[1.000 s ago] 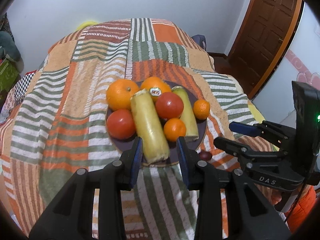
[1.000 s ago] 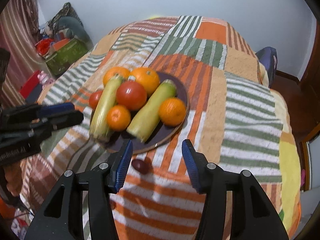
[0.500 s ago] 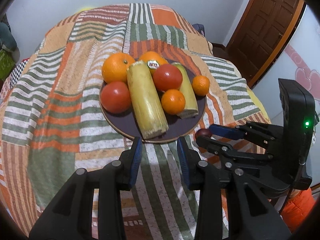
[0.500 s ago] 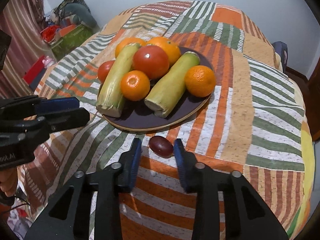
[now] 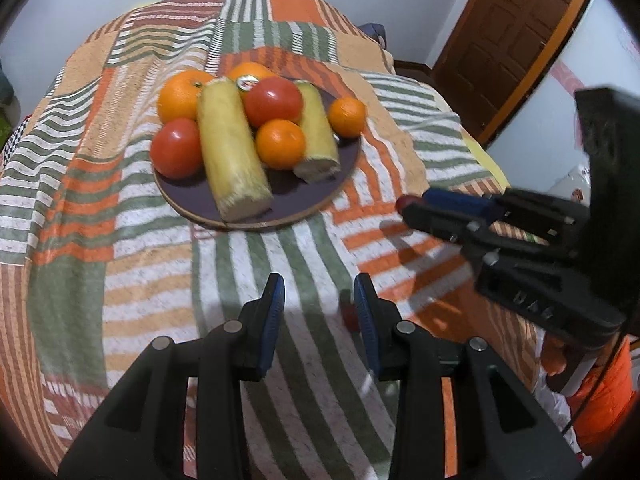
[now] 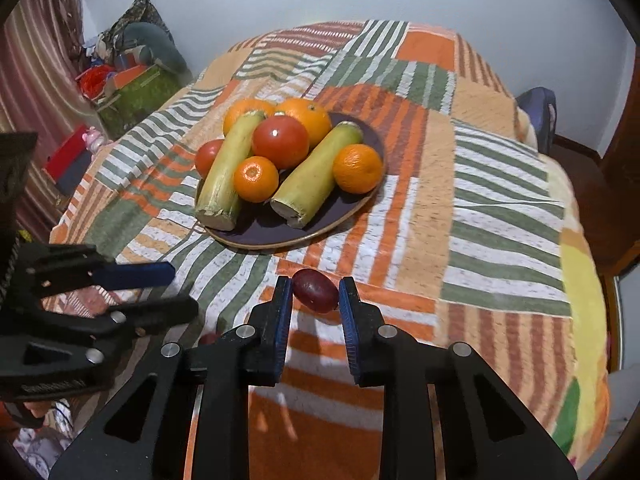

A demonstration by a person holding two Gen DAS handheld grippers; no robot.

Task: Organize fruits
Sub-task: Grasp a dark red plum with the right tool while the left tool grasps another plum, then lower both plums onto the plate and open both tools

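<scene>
A dark round plate [image 6: 352, 210] on the striped blanket holds oranges, tomatoes and two pale green corn cobs [image 6: 310, 178]. It also shows in the left wrist view [image 5: 344, 162]. My right gripper [image 6: 314, 292] is shut on a small dark red grape-like fruit [image 6: 315, 290], in front of the plate; the fruit's tip shows between the right fingertips in the left wrist view [image 5: 405, 202]. My left gripper [image 5: 319, 300] is open and empty over the blanket, in front of the plate. A second small red fruit [image 5: 352, 316] lies by its right finger.
The blanket covers a bed [image 6: 500, 208] that drops off at right. A wooden door [image 5: 508, 36] stands at the far right. Boxes and bags [image 6: 132, 76] are piled on the floor to the left.
My right gripper has closed on the dark red fruit and pulled it back from the plate. My left gripper has moved back from the plate and stays open.
</scene>
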